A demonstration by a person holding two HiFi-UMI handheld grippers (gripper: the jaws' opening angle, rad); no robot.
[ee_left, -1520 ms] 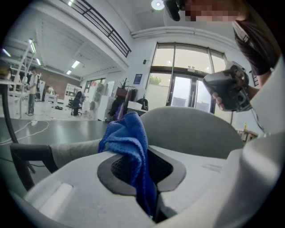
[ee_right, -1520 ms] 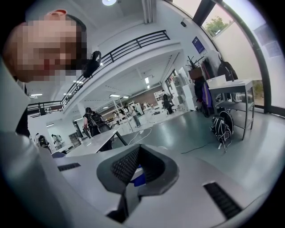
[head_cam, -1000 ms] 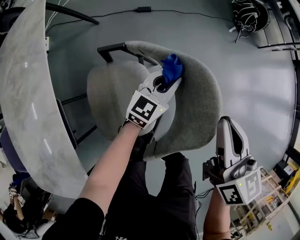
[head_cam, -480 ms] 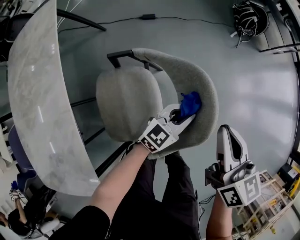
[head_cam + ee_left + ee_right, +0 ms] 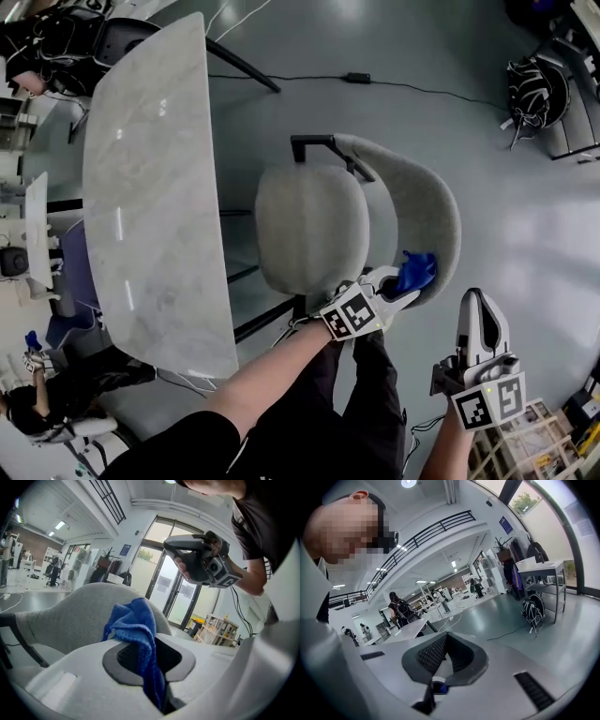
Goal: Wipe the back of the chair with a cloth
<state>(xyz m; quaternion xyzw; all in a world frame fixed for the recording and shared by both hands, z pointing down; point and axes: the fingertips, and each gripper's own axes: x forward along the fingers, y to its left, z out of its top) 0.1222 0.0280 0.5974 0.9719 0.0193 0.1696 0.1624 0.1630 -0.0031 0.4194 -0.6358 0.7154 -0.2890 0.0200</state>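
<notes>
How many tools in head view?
2. Left tool, shut on a blue fabric cloth, at the grey upholstered chair's curved back; right tool, shut and empty, lower right, clear of the chair.

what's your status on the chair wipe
Left gripper shut on blue cloth, at near end of chair backrest. Right gripper shut, empty, held aside. Nothing in the way.

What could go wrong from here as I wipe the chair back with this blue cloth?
1. The blue cloth sits at the near end of the chair backrest; another stroke this way could run off the edge.
2. The left tool pinches only a strip, with the rest bunched loose, so the fabric upholstery might drag it out.
3. The right tool hangs shut and empty, apart from the chair backrest, so nothing steadies it if pushed.
</notes>
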